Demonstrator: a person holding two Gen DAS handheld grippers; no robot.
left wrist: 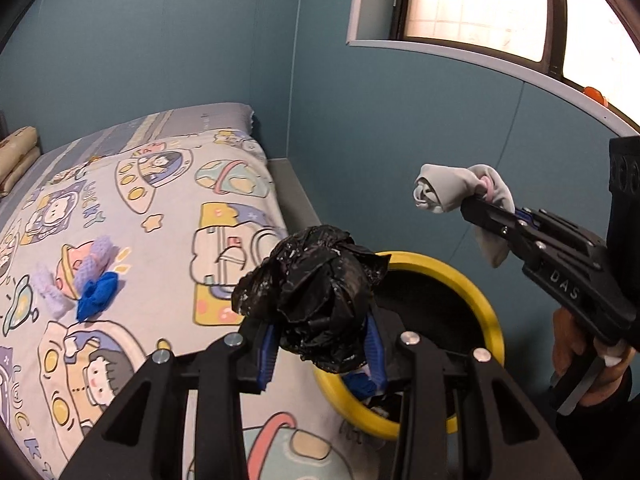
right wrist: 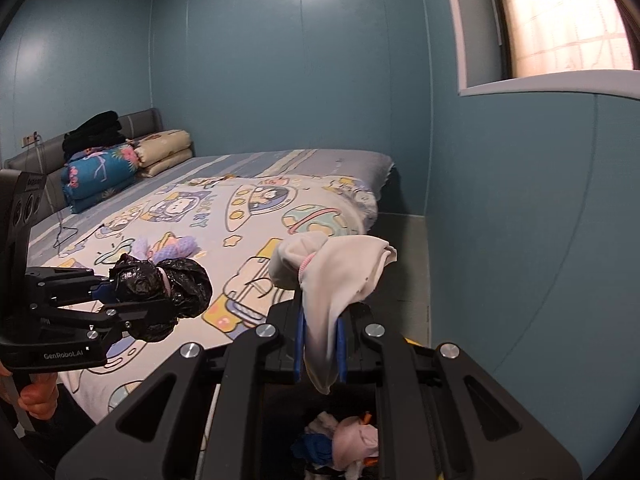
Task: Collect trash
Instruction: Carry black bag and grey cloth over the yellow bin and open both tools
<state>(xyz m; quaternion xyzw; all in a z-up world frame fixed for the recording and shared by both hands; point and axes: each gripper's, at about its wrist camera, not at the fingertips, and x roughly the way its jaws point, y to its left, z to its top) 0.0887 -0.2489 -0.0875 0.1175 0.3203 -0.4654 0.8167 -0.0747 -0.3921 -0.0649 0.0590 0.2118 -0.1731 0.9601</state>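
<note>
Above the yellow-rimmed bin (left wrist: 486, 300), the left gripper (left wrist: 320, 344) clamps a crumpled black bag (left wrist: 316, 292); the right gripper (right wrist: 320, 344) pinches a pale sock (right wrist: 340, 276). Only the right wrist view shows trash inside the bin.

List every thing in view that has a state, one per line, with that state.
Left claw: shut on crumpled black plastic bag, held over the bin's edge.
Right claw: shut on pale grey cloth sock.
Yellow-rimmed round bin: open, partly filled with scraps.
Blue mesh scrap: lying on the cartoon-print bedsheet.
Lilac mesh scraps: lying on the sheet.
</note>
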